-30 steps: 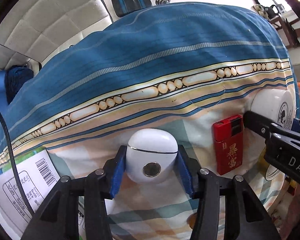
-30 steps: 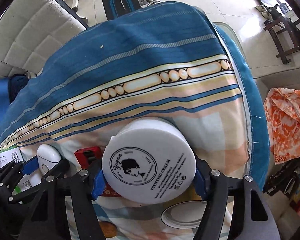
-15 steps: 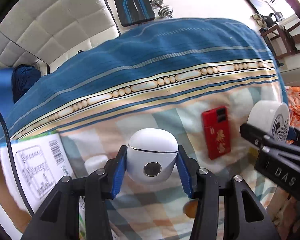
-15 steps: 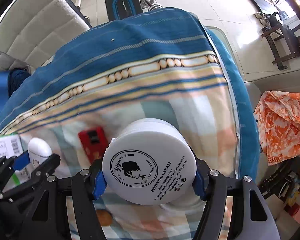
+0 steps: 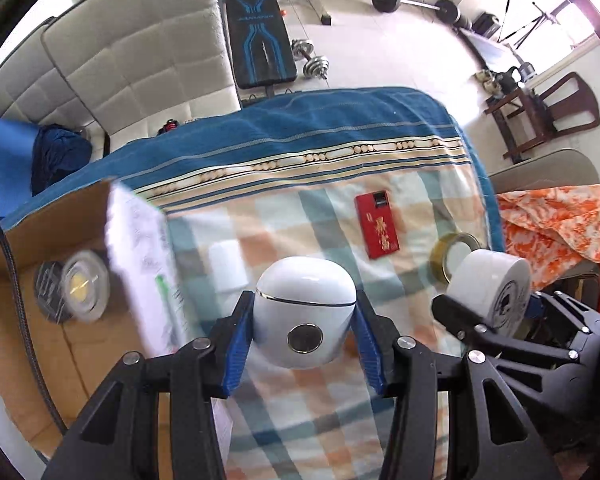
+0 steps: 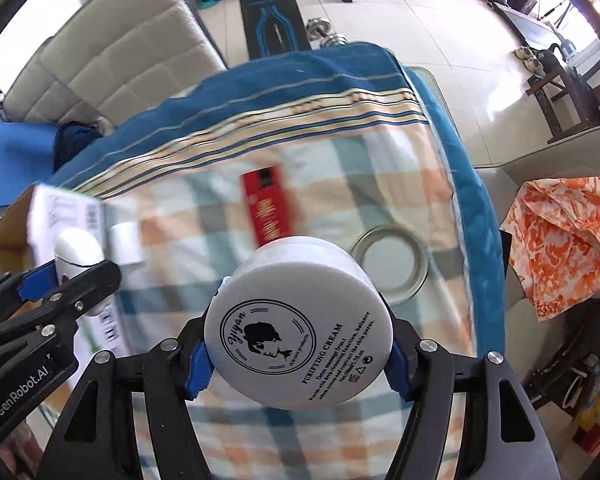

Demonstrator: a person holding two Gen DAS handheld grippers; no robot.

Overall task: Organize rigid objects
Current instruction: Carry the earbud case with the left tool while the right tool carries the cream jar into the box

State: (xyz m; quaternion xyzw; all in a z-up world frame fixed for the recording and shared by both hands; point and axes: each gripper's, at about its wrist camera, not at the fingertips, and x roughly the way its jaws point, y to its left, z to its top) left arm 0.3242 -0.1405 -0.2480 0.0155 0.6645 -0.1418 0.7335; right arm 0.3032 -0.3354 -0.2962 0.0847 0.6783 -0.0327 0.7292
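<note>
Gripping a white earbud case (image 5: 305,320), the left gripper (image 5: 304,344) has its blue fingers (image 5: 236,348) clenched on the case's sides above the checked cloth (image 5: 320,412). The right gripper (image 6: 298,354) clamps a white cream jar (image 6: 298,332), label toward the camera. On the cloth, a red box (image 5: 377,226) lies at 1 o'clock from the case, a tape roll (image 5: 454,254) at 2 o'clock. A cardboard box (image 5: 24,344) sits at 9 o'clock.

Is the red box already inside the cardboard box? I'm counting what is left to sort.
No, the red box lies flat on the checked cloth, apart from the cardboard box at the left.
</note>
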